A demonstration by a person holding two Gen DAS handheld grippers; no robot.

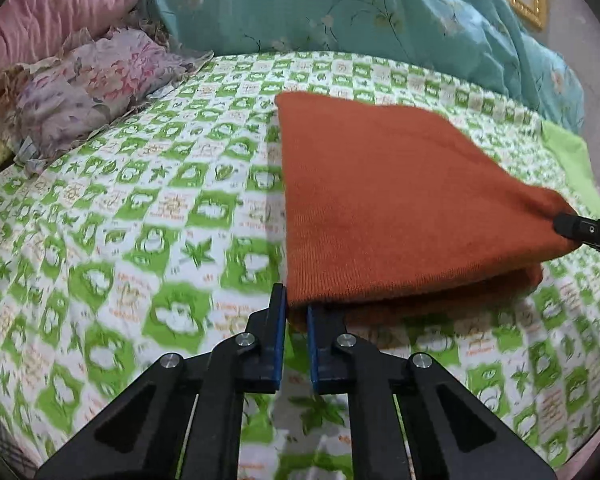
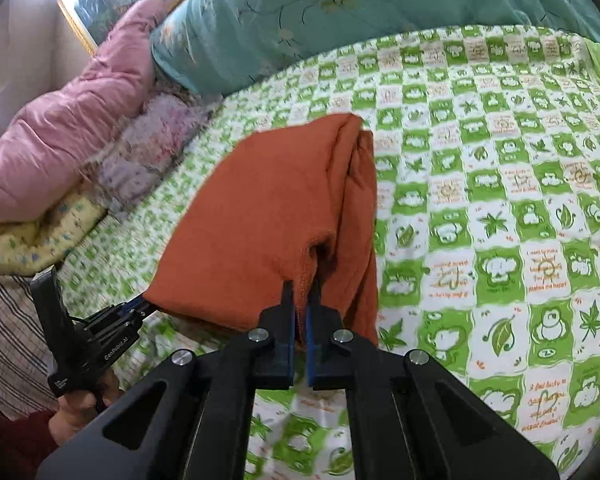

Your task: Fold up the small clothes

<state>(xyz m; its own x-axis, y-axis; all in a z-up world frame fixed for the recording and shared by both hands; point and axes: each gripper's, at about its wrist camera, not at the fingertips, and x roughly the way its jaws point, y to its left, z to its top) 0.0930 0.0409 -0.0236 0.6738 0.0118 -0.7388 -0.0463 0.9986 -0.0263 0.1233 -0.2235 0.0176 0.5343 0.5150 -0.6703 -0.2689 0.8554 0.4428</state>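
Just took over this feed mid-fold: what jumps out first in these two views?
The rust-orange knitted garment, folded in layers, is lifted over the green-and-white checked bedsheet, filling mid-frame in both views. The left gripper pinches its near corner and the right gripper another corner. Behind lie a teal floral quilt and a pink quilted duvet.

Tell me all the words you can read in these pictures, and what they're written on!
"GenRobot.AI": white letters on the black body of the left hand-held gripper, seen from the right wrist view.
"I feel lucky to": orange writing on a white square of the green bedsheet.
"makes me happy": another square of the same sheet.
Other sheet writing: too blurred to read.
Small label lower on the left hand-held gripper: too small to read.
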